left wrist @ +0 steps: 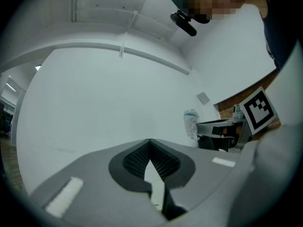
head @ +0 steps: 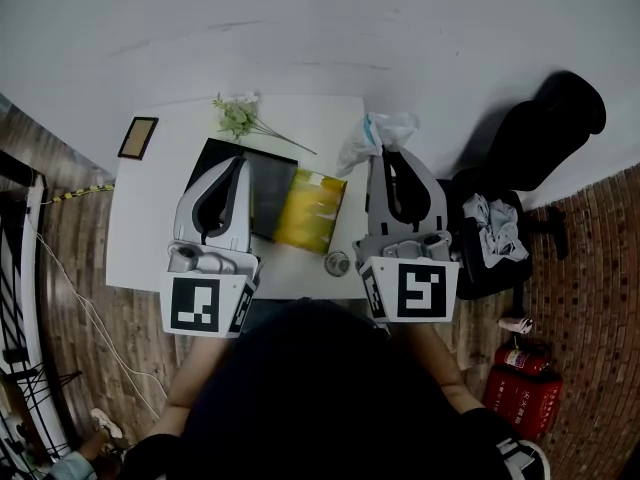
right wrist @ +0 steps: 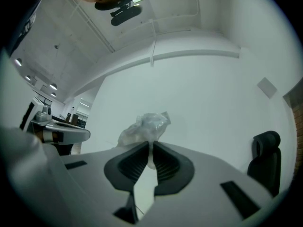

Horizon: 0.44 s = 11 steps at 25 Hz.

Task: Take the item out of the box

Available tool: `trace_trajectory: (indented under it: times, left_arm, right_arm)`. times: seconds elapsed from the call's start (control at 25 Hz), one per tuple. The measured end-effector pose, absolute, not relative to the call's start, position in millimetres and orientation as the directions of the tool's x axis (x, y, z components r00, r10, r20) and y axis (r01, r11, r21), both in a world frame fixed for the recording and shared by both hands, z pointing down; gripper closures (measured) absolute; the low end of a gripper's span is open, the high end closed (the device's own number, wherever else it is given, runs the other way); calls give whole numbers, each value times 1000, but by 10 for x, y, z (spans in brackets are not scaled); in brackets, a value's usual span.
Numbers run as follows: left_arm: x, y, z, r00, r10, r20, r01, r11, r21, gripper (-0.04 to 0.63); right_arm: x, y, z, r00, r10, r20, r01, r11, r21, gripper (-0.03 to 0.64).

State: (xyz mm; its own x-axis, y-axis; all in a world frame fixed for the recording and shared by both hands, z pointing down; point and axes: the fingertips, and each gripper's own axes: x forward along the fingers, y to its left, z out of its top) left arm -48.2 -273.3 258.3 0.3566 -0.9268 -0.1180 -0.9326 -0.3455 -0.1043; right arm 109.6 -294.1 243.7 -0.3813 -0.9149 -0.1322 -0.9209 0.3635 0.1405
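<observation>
On the white table [head: 150,218] lies a flat black box [head: 268,190]. A yellow packet [head: 312,211] rests across its right edge. My left gripper [head: 237,165] hovers over the box's left part, and in the left gripper view its jaws [left wrist: 150,141] meet at the tips with nothing between them. My right gripper [head: 390,158] is to the right of the packet. Its tips [right wrist: 151,144] stand almost together, just short of a crumpled clear plastic bag [right wrist: 144,126]. Both grippers tilt upward toward the wall.
A green sprig [head: 240,118] and a small framed picture [head: 138,137] lie at the table's far left. A small round lid [head: 338,263] sits near the front edge. A black office chair [head: 530,158] and a red fire extinguisher [head: 522,393] stand to the right.
</observation>
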Motion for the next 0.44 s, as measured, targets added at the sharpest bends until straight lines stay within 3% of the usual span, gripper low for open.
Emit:
trace_trajectory:
  times: [0.44]
  left_arm:
    - [-438, -2657, 2679, 352, -930, -107, -935, -343, -91, 584]
  right_arm:
    - [1118, -2898, 2593, -393, -914, -99, -915, 378, 141, 577]
